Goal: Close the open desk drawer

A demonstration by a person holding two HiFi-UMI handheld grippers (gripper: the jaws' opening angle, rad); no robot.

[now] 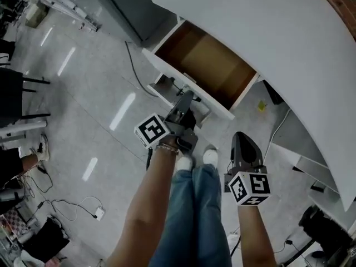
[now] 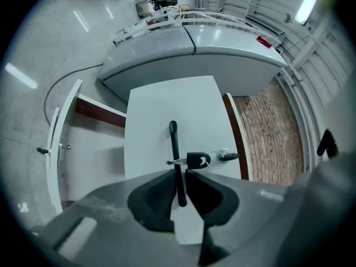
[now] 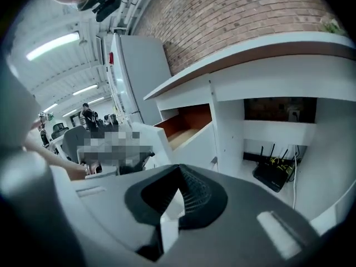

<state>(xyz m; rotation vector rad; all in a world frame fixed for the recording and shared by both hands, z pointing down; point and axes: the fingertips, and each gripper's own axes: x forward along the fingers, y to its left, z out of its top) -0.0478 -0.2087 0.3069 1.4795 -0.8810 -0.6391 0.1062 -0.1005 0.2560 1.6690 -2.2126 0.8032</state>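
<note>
The white desk drawer point(image 1: 167, 65) stands pulled out from under the curved white desktop point(image 1: 267, 38), its brown inside point(image 1: 208, 65) empty. My left gripper point(image 1: 186, 98) is at the drawer's front panel point(image 2: 167, 110). Its jaws stand slightly apart around the black bar handle point(image 2: 174, 143), and a thin gap shows beside the bar. A key point(image 2: 198, 160) with a ring sits in the lock right of the handle. My right gripper point(image 1: 240, 138) hangs lower and to the right, apart from the drawer, with nothing between its closed jaws. From the right gripper view point(image 3: 175, 174) the open drawer point(image 3: 186, 124) shows side-on.
The person's legs and white shoes point(image 1: 194, 159) stand just before the drawer. A black cable point(image 1: 133, 65) runs over the floor at the left. A router point(image 3: 272, 174) with wires sits under the desk at the right. A power strip point(image 1: 99, 211) lies lower left.
</note>
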